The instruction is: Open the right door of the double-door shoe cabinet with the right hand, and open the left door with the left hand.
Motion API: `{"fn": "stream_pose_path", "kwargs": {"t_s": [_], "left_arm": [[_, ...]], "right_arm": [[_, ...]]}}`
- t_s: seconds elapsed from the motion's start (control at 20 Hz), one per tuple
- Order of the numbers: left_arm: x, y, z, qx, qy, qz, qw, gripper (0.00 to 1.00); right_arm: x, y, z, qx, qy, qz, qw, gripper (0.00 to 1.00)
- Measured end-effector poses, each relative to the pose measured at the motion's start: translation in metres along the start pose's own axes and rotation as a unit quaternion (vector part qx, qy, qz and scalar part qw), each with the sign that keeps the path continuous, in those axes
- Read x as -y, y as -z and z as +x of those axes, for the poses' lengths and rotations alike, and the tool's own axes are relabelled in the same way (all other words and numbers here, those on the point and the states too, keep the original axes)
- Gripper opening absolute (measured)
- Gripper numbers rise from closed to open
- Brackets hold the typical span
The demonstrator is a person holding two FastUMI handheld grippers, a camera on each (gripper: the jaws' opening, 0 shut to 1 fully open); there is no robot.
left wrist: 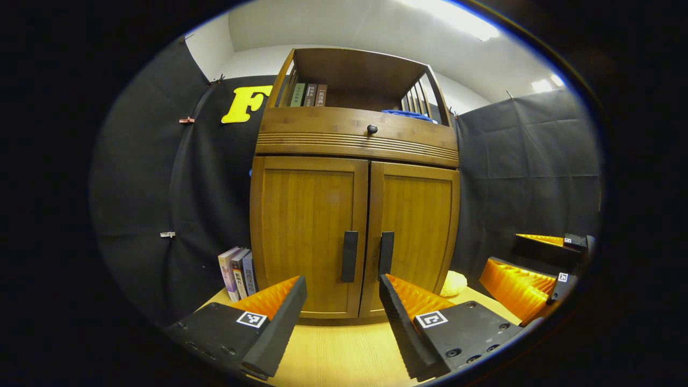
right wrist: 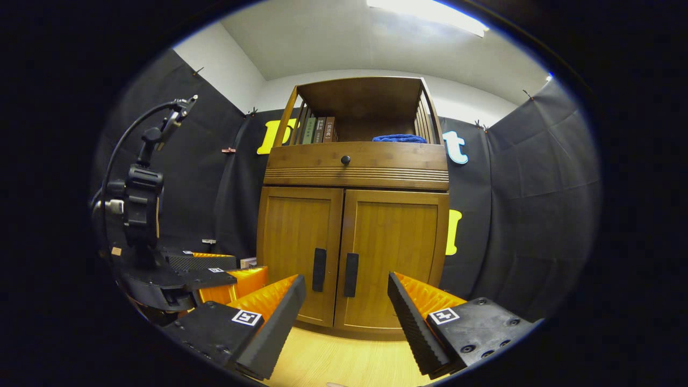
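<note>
Both cabinet doors are sitting closed at frame centre, the left door and right door meeting at their handles. The left gripper and right gripper are hovering spread apart, likely lining up to hook each handle

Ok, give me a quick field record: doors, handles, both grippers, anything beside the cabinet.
left door: closed
right door: closed
left handle: untouched
right handle: untouched
left gripper: open, short of the cabinet, holding nothing
right gripper: open, short of the doors, holding nothing
books: upright on the table, left of the cabinet
top shelf: books, blue cloth
</note>
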State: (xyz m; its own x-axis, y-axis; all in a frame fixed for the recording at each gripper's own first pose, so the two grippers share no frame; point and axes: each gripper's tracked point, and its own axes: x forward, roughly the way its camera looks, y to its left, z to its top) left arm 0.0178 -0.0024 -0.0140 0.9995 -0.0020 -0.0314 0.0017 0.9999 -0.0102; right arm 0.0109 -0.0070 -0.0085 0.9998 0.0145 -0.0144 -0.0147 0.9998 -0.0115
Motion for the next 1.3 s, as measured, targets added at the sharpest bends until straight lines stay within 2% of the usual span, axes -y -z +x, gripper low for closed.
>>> {"fn": "stream_pose_path", "kwargs": {"t_s": [0.2, 0.45, 0.65, 0.9, 0.95, 1.0, 1.05, 1.25, 1.3], "left_arm": [[-0.011, -0.009, 0.013, 0.011, -0.005, -0.005, 1.000, 0.85], [-0.015, -0.012, 0.007, 0.026, 0.002, -0.014, 1.000, 0.85], [-0.022, -0.012, 0.000, 0.033, 0.007, -0.011, 0.999, 0.85], [-0.038, -0.009, -0.009, 0.038, 0.006, -0.010, 0.999, 0.85], [-0.042, -0.008, -0.011, 0.041, 0.003, -0.010, 0.999, 0.82], [-0.047, -0.008, -0.014, 0.043, 0.001, -0.009, 0.999, 0.89], [-0.051, -0.006, -0.016, 0.043, -0.001, -0.008, 0.999, 0.85], [-0.064, -0.004, -0.022, 0.047, -0.004, -0.006, 0.999, 0.85], [-0.068, -0.004, -0.023, 0.049, -0.007, -0.005, 0.999, 0.82]], "right_arm": [[0.008, 0.000, 0.006, 0.003, 0.011, 0.009, 1.000, 0.97], [0.000, 0.002, 0.017, 0.000, -0.006, 0.020, 1.000, 0.97], [0.002, 0.006, 0.032, -0.005, -0.002, 0.043, 0.999, 0.97], [-0.002, 0.022, 0.078, -0.018, 0.006, 0.036, 0.999, 0.97], [-0.004, 0.030, 0.089, -0.021, 0.002, 0.031, 0.999, 0.97], [-0.008, 0.036, 0.100, -0.024, -0.003, 0.027, 0.999, 0.97], [-0.010, 0.044, 0.112, -0.032, -0.003, 0.026, 0.999, 0.97], [-0.012, 0.073, 0.155, -0.055, 0.007, 0.023, 0.998, 0.96], [-0.010, 0.078, 0.166, -0.056, 0.011, 0.023, 0.998, 0.96]]}}
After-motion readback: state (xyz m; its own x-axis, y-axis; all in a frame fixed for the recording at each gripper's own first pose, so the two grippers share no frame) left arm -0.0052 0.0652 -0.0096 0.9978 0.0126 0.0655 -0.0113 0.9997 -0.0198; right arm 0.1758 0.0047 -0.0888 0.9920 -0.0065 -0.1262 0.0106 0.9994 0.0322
